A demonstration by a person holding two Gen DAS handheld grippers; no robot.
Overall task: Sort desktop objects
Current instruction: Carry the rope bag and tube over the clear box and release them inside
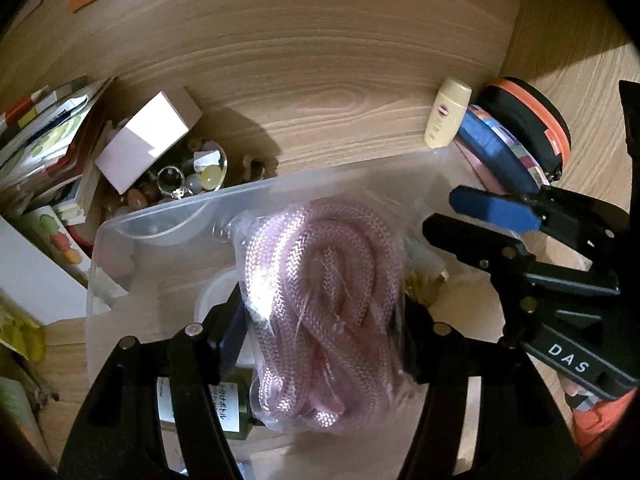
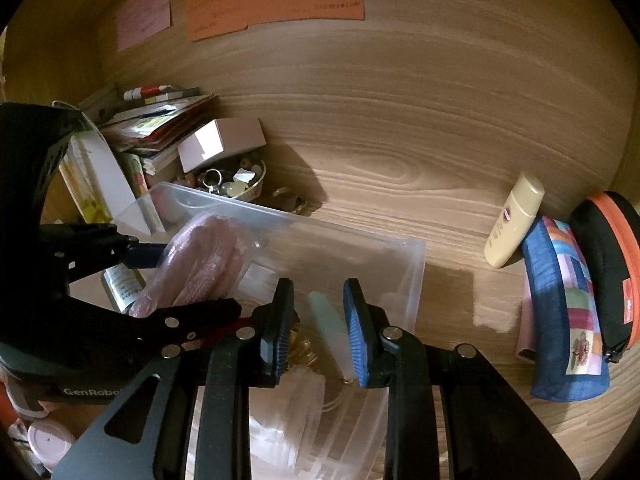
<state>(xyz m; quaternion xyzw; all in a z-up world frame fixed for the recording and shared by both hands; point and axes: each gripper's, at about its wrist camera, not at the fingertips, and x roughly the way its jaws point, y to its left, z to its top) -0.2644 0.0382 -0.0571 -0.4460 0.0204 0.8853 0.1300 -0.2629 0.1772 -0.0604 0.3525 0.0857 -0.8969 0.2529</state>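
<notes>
Left gripper (image 1: 324,320): matte black plastic frame, slotted cut-outs in the side plates, round silver screw heads at the linkage joints. Body at 8 o'clock in the right wrist view carries white lettering "GenRobo", cut off by the other gripper.

Right gripper (image 2: 318,332): same black frame and silver screws. Finger pads (image 2: 357,340) blue, ribbed. White "DAS" lettering on its body, seen at 4 o'clock in the left wrist view.

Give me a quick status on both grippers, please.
Left gripper shut on bagged rope, over bin. Right gripper open, over bin, empty.
</notes>
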